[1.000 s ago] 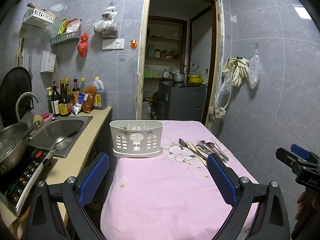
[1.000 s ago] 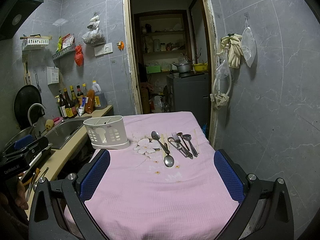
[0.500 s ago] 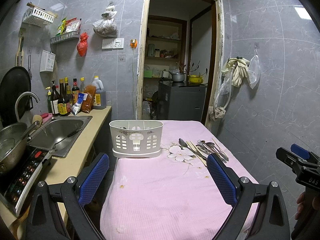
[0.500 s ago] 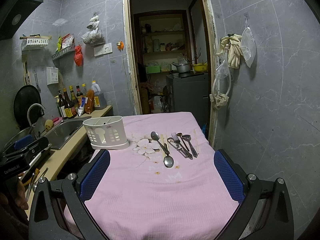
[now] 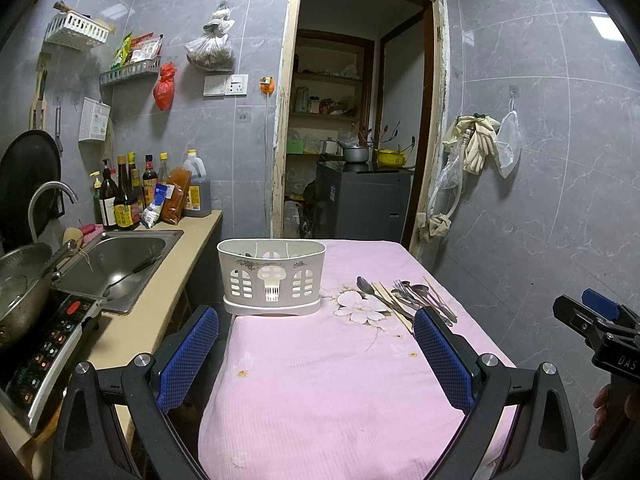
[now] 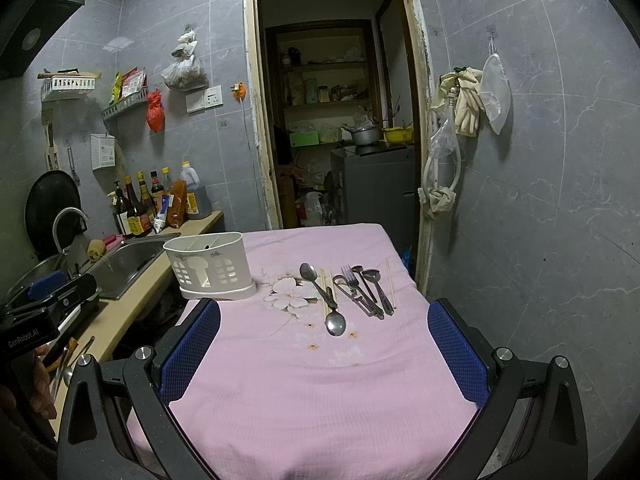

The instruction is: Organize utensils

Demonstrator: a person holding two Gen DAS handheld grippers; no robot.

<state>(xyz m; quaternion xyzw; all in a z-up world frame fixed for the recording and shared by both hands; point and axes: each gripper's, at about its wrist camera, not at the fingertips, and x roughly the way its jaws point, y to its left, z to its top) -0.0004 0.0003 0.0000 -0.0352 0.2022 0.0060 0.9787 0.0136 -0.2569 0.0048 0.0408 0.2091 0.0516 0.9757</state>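
Note:
A white plastic utensil holder [image 5: 271, 277] stands at the far left of the pink-clothed table [image 5: 340, 380]; it also shows in the right wrist view [image 6: 210, 266]. Several metal spoons and forks [image 6: 360, 290] and wooden chopsticks [image 6: 325, 292] lie flat to its right; they also show in the left wrist view [image 5: 408, 296]. My left gripper [image 5: 316, 356] is open and empty, above the near table edge. My right gripper [image 6: 324, 354] is open and empty, short of the utensils. Each gripper appears at the edge of the other's view.
A counter with a steel sink [image 5: 116, 256], bottles [image 5: 124, 196], a pot [image 5: 16, 288] and an induction hob [image 5: 44, 344] runs along the left. A doorway [image 5: 352, 140] opens behind the table. The tiled wall [image 5: 540, 200] with hanging gloves is at the right.

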